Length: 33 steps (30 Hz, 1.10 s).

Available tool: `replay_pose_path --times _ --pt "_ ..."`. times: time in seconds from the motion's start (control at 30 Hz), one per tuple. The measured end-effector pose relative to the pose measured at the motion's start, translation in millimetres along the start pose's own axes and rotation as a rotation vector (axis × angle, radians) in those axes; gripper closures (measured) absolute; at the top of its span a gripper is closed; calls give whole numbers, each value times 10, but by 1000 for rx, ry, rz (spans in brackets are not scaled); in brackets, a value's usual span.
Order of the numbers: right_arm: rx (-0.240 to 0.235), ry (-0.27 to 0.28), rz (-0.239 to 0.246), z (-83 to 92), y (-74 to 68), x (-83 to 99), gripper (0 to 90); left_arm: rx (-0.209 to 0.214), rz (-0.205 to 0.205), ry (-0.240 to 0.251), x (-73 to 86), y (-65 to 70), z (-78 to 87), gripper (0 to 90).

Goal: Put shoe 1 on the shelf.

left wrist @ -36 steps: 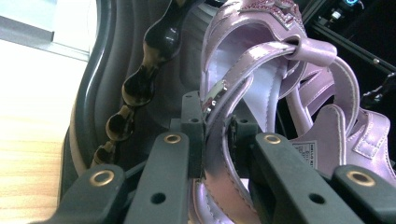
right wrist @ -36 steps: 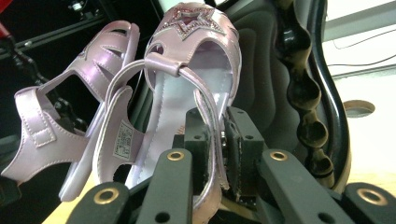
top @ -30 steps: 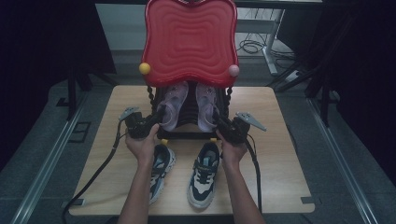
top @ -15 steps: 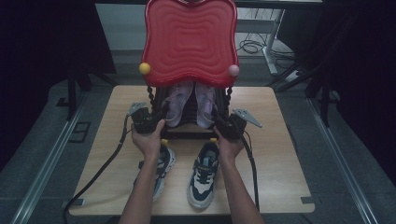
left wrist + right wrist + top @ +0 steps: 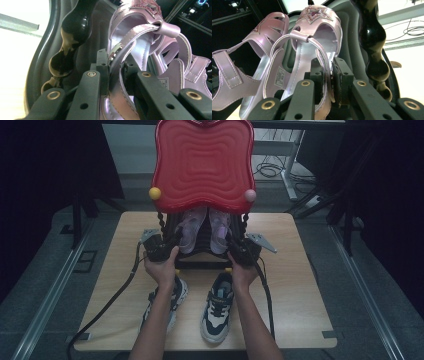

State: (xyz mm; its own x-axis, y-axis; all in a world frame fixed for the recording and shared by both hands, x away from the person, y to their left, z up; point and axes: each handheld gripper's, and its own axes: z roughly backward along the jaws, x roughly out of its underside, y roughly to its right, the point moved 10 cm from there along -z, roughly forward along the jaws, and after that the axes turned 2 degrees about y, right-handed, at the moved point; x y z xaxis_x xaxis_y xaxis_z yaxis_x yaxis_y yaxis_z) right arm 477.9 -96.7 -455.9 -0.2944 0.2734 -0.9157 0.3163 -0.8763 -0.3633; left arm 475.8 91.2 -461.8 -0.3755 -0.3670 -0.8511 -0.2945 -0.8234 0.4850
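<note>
Both hands have pushed forward since the earlier frame, carrying the sandals deeper under the red shoe rack [image 5: 202,165] on the table [image 5: 295,285]. Left gripper [image 5: 115,63] clenches the left sandal [image 5: 140,47] by its heel strap; right gripper [image 5: 327,72] likewise grips the right sandal [image 5: 312,42]. Strap holds keep soles level for shelving; long axes run front-to-back, toes pointing away.

Black grippers [image 5: 159,248] with brass-ringed screw holes, grey plates, trailing black cables.
</note>
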Motion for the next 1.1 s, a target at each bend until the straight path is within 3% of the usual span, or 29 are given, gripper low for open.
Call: replay_pose_path --times 0.33,1.1 --pt "1 1 14 -32 -13 -20 783 10 -13 4 -20 91 -82 794" --pt "36 16 32 -136 22 -3 781 -33 2 42 9 -7 -208 792"
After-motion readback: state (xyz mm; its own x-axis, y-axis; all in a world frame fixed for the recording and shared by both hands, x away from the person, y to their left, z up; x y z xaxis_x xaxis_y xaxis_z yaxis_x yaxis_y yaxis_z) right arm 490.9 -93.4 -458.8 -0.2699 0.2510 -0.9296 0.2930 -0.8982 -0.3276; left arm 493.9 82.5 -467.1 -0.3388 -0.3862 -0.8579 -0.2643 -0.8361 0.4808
